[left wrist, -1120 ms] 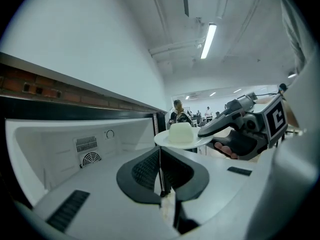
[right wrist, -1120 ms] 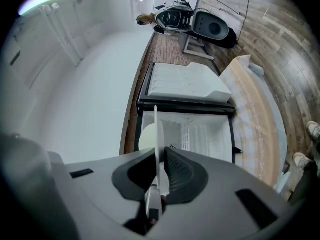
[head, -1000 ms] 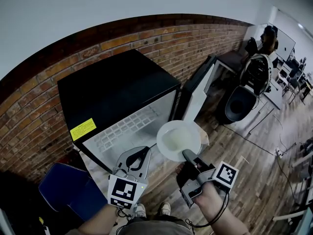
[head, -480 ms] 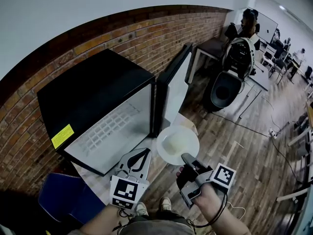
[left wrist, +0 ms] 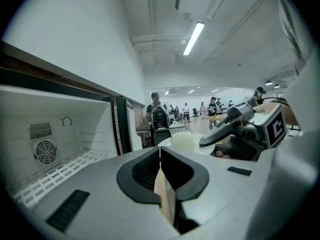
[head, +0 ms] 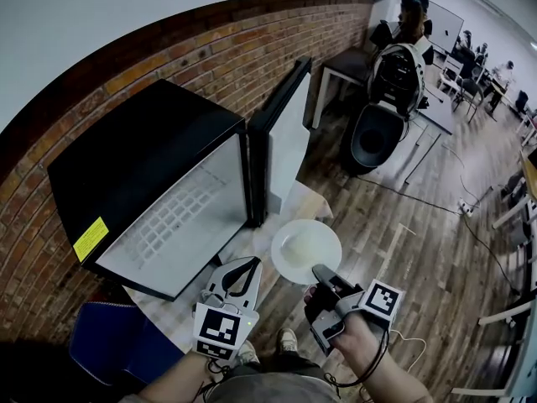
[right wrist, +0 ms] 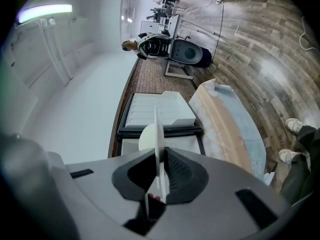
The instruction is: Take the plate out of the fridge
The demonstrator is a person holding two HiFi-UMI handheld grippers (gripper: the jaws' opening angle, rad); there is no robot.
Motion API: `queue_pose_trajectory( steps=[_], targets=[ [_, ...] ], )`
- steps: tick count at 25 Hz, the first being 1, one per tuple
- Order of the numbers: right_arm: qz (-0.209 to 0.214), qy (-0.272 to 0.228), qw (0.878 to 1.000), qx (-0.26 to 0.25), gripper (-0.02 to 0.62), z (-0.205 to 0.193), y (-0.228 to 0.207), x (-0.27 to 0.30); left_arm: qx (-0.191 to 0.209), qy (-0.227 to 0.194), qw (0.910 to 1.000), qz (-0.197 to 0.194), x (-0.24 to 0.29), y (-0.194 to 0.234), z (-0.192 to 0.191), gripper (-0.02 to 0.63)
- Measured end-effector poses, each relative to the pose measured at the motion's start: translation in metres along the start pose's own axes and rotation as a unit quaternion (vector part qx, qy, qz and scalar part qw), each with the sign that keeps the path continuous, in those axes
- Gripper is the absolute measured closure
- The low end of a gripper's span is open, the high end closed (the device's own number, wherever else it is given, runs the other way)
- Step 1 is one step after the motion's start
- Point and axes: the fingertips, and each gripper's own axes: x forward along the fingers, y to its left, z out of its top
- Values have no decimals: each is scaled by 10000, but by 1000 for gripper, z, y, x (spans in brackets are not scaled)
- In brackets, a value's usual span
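Head view: plate (head: pixel 306 250) held outside the open fridge (head: pixel 151 166).
Right gripper (head: pixel 320 272) pinches the plate's rim; left gripper (head: pixel 248 265) hangs empty, jaws pressed together.

The head view is taken from above, tilted steeply down onto the open fridge (head: pixel 143 158), the plate (head: pixel 306 250) and the wooden floor (head: pixel 403 225). The left gripper view is set low behind its jaws, aimed level past the fridge's open interior. The right gripper view is rolled sideways (floor at its right), very near the plate's rim. Fridge and plate are shared by all three.
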Motion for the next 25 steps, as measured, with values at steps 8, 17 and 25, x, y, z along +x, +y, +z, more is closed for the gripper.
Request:
queue_pose_trajectory(
  steps=[8, 17, 25],
  targets=[
    [-45, -2, 10000, -7, 551, 2, -5, 2, -53, 72, 9999, -70, 2, 1, -6, 586],
    [17, 28, 10000, -33, 551, 1, 4, 4, -138, 35, 9999, -20, -1, 7, -2, 586],
    [27, 36, 10000, 1, 551, 1, 7, 5, -150, 3, 9999, 40, -2, 12, 2, 586]
  ],
)
